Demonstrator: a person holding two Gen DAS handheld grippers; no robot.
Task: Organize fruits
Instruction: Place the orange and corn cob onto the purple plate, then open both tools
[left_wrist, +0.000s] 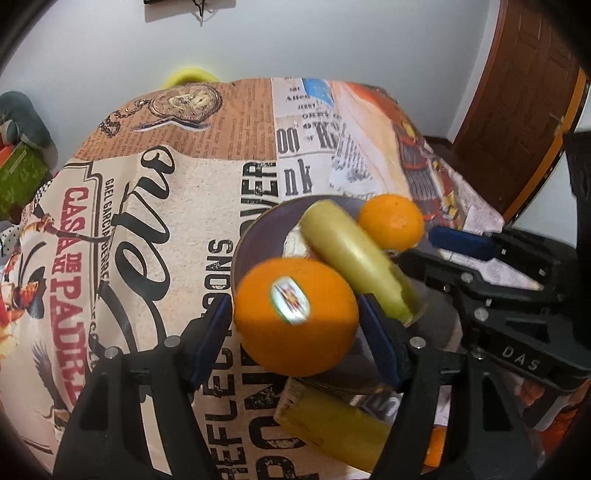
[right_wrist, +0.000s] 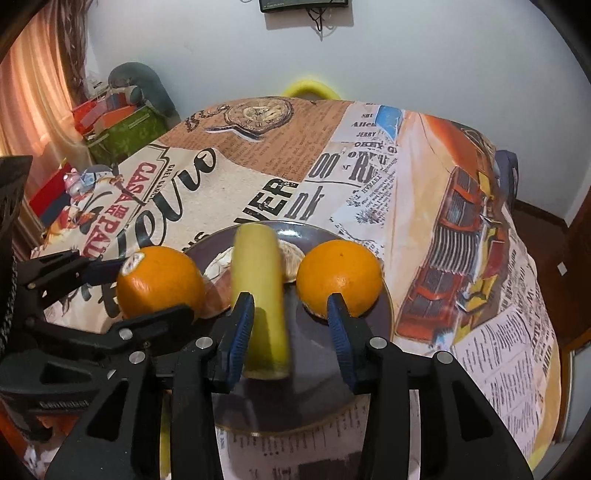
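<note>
My left jaws clamp orange (left_wrist: 295, 314) across middle; round, firm, waxy, may roll; right jaws spread around banana (right_wrist: 260, 295), soft, bruises; plate (right_wrist: 354, 354) beneath.

My left gripper (left_wrist: 295, 314) is filled by the stickered orange (left_wrist: 295, 314). On the plate (right_wrist: 332, 387), a banana (right_wrist: 260, 295) and second orange (right_wrist: 340, 277) crowd my right gripper (right_wrist: 291, 336); the near rim is bare, and the tablecloth (left_wrist: 177, 229) to the left lies open.

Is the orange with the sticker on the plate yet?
Not yet. The left tongs hold the stickered orange at the plate's left edge, seemingly above it.
</note>
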